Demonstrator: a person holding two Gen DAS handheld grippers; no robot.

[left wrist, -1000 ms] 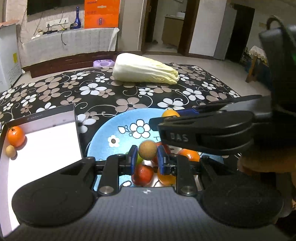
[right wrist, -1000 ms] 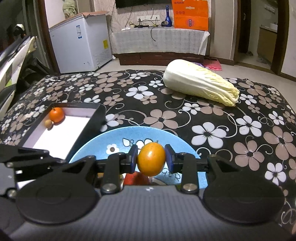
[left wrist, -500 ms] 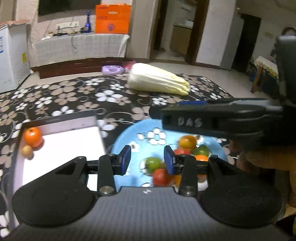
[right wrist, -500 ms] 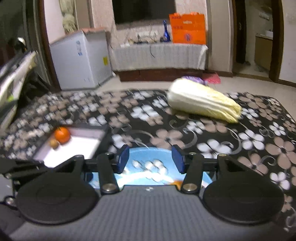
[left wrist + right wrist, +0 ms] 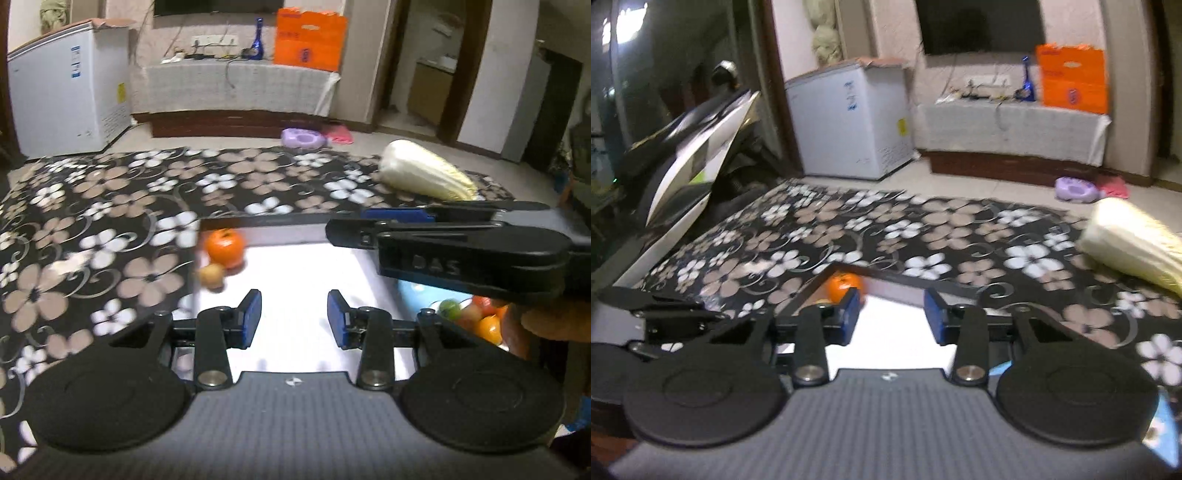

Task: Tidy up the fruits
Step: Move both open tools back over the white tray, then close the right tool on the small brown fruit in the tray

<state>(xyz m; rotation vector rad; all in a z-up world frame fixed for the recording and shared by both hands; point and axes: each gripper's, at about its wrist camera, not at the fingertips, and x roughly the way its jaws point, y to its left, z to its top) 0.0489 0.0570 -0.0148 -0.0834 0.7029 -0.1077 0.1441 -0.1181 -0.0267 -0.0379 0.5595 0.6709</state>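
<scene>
Left wrist view: "DAS" reads on the right gripper (image 5: 364, 227) at right; its jaws have just narrowed, empty. Left gripper (image 5: 294, 319) gapes, empty, above the white box (image 5: 314, 266) holding an orange (image 5: 225, 248) at centre left.

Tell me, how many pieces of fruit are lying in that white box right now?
2, both in the white box's far left corner: a round orange fruit, and a small tan fruit beside it. The tools may hide more.
</scene>
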